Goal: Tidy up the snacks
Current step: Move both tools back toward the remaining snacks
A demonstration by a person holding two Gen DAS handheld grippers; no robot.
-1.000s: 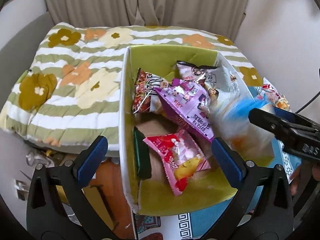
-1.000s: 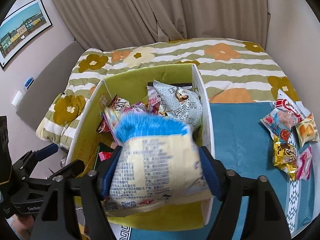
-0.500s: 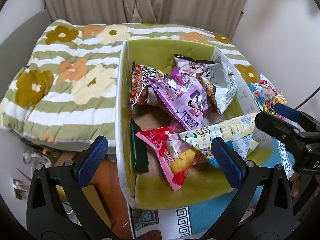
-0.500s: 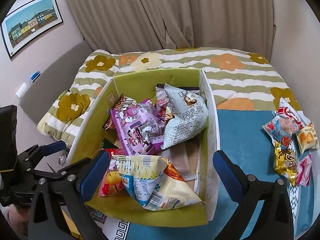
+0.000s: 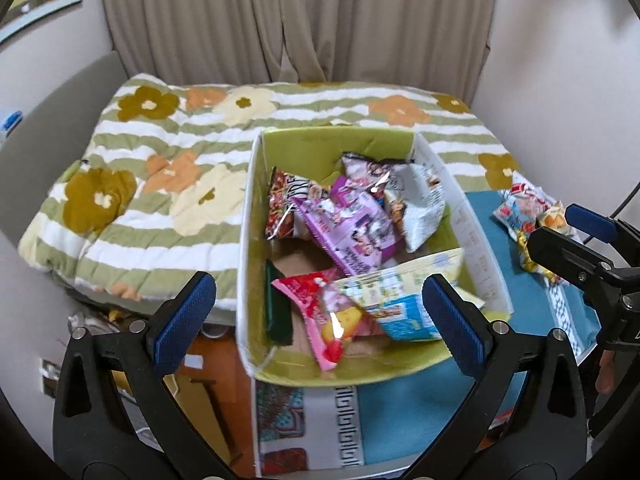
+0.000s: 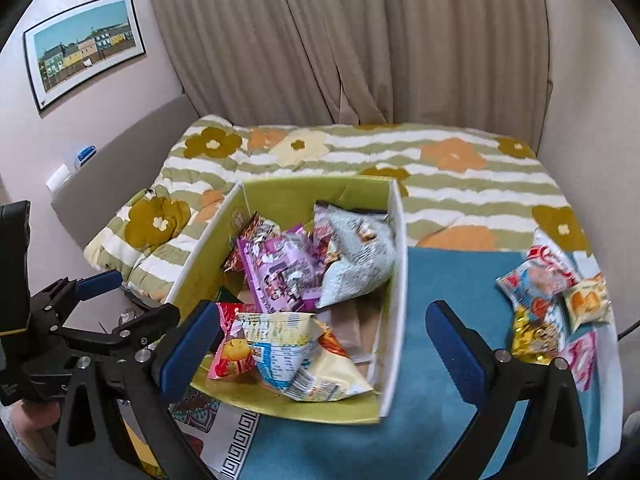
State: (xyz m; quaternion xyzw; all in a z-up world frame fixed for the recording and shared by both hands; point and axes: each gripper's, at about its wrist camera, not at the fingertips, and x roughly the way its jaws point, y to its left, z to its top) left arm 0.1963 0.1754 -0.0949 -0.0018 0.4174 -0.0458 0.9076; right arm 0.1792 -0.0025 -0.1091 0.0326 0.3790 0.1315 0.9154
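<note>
A green-lined box with white walls (image 5: 246,240) (image 6: 400,280) holds several snack packets. A yellow-and-blue bag (image 5: 400,292) (image 6: 296,356) lies at its near end, partly over a pink packet (image 5: 328,316) (image 6: 232,352). Behind these lie a purple packet (image 5: 348,228) (image 6: 280,272), a grey-white bag (image 5: 420,204) (image 6: 356,256) and a red-brown packet (image 5: 284,204) (image 6: 256,232). My right gripper (image 6: 324,344) (image 5: 576,236) hangs open and empty above the box's near right corner. At the near left corner my left gripper (image 5: 320,322) (image 6: 132,300) is open, holding nothing.
Several loose snacks (image 5: 524,212) (image 6: 552,304) lie on the blue patterned cloth (image 6: 432,360) to the right of the box. A flowered striped quilt (image 5: 160,184) lies behind and to the left. Curtains hang at the back, and a framed picture (image 6: 84,48) is on the left wall.
The right gripper opened and let go of the yellow-and-blue bag, which now lies in the box. Both grippers have since risen and drawn back from the box.
</note>
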